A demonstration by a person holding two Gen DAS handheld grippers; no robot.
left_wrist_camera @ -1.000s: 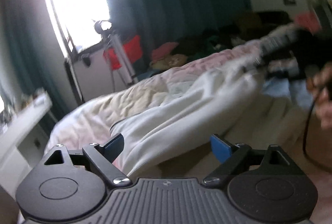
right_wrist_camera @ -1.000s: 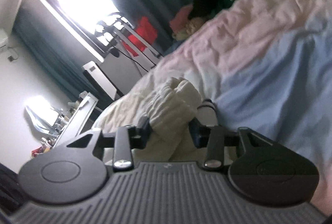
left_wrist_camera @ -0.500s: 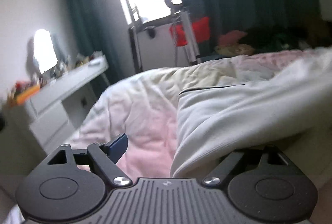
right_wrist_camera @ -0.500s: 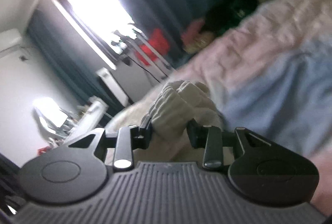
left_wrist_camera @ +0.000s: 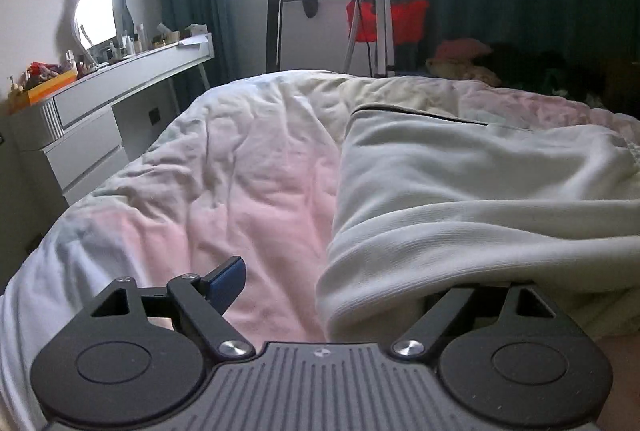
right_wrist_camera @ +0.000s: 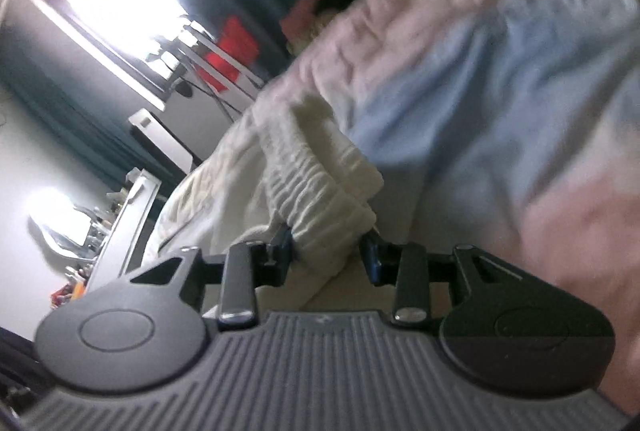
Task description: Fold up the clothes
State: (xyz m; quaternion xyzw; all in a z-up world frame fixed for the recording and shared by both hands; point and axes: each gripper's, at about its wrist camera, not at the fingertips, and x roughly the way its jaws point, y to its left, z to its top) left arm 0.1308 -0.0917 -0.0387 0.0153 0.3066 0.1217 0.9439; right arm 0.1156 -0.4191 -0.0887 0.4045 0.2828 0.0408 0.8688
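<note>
A white ribbed garment (left_wrist_camera: 460, 191) lies across the pink and white quilt (left_wrist_camera: 240, 171) on the bed. My left gripper (left_wrist_camera: 344, 283) stands open and wide at the garment's near edge. Its left fingertip (left_wrist_camera: 228, 277) shows a blue pad over bare quilt, while the right finger is hidden under a fold of the garment. In the right wrist view, my right gripper (right_wrist_camera: 327, 243) is shut on the garment's gathered ribbed band (right_wrist_camera: 320, 183), which bunches up between the pads. Behind it the quilt (right_wrist_camera: 480, 91) is blurred.
A white dressing table (left_wrist_camera: 120, 79) with a mirror (left_wrist_camera: 96, 11) and small items stands left of the bed. A tripod (left_wrist_camera: 368, 11) and a red bag (left_wrist_camera: 388, 19) stand by the window. Dark clothes (left_wrist_camera: 520, 67) are piled beyond the bed's far side.
The left wrist view has rolled level and swung left, and the garment's fold now covers the left gripper's right finger. The right gripper has kept hold of the ribbed band while moving.
</note>
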